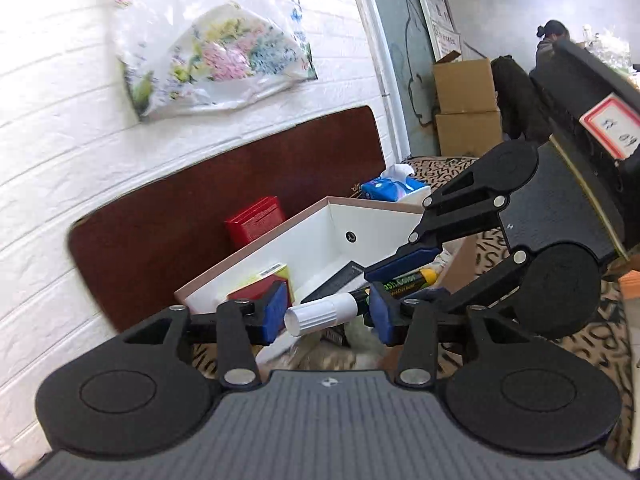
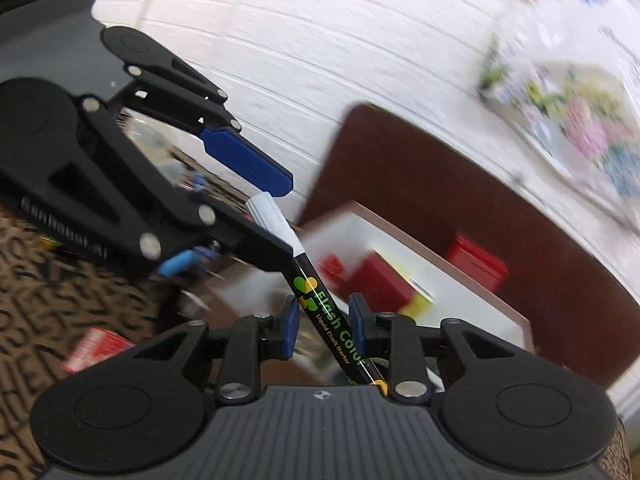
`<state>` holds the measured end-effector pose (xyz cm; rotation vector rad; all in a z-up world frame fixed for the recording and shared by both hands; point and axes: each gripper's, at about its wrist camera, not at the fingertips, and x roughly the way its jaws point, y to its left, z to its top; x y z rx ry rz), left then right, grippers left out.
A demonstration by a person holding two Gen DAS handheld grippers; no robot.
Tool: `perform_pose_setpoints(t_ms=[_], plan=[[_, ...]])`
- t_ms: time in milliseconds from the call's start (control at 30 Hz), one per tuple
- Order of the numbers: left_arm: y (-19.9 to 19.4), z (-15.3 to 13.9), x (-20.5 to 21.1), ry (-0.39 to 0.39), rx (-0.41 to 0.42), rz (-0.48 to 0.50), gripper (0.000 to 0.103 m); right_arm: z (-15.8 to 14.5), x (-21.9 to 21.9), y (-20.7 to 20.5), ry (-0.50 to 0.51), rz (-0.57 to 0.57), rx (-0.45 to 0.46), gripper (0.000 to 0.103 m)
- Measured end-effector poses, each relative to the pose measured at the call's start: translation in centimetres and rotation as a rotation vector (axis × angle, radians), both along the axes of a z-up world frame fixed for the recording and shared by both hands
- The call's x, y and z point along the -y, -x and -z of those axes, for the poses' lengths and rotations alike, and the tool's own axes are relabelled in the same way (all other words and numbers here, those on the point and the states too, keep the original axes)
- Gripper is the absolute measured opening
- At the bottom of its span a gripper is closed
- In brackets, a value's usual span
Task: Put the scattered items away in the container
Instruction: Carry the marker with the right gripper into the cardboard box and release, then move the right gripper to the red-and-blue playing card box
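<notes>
A black chalk marker (image 2: 320, 300) with a white cap (image 1: 320, 314) is held between the blue pads of my right gripper (image 2: 323, 330), which is shut on its barrel. My left gripper (image 1: 328, 312) is open, its fingers either side of the white cap, which does not touch the pads. In the left wrist view the right gripper (image 1: 404, 270) reaches in from the right. Behind them stands the white open box (image 1: 320, 236) with a red and yellow pack (image 1: 264, 284) and a dark flat item (image 1: 336, 280) inside.
A red box (image 1: 256, 220) stands behind the white box against a brown board (image 1: 200, 200). A blue tissue pack (image 1: 394, 188) lies farther back. A red-and-white packet (image 2: 96, 350) lies on the patterned cloth (image 2: 24, 320). Cardboard boxes (image 1: 466, 108) and a person are far right.
</notes>
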<state>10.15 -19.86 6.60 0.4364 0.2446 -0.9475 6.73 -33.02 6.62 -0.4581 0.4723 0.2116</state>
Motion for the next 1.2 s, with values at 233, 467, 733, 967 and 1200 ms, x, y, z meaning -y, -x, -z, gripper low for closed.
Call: perform_pose_setpoints(t_ms=[233, 467, 733, 967, 1200], plan=[[-1.7, 1.9, 2.4, -0.032, -0.056, -0.029, 0.046, 2.7, 1.5, -2.8, -0.002, 0.053, -0.084, 0.026], [-1.3, 1.6, 1.3, -0.021, -0.084, -0.069, 0.073, 2.1, 1.9, -2.0, -0.041, 0.087, -0.075, 0.053], [2.0, 0.7, -3.8, 0.015, -0.051, -0.116, 0.084, 0.7, 1.2, 1.8, -0.117, 0.020, -0.009, 0.066], [6.3, 4.2, -9.0, -0.032, -0.084, -0.203, 0.085, 4.5, -2.1, 6.7, -0.189, -0.109, -0.069, 0.066], [8.5, 9.0, -9.9, -0.116, -0.179, -0.257, 0.085, 9.0, -3.8, 5.9, -0.216, -0.120, -0.163, 0.066]])
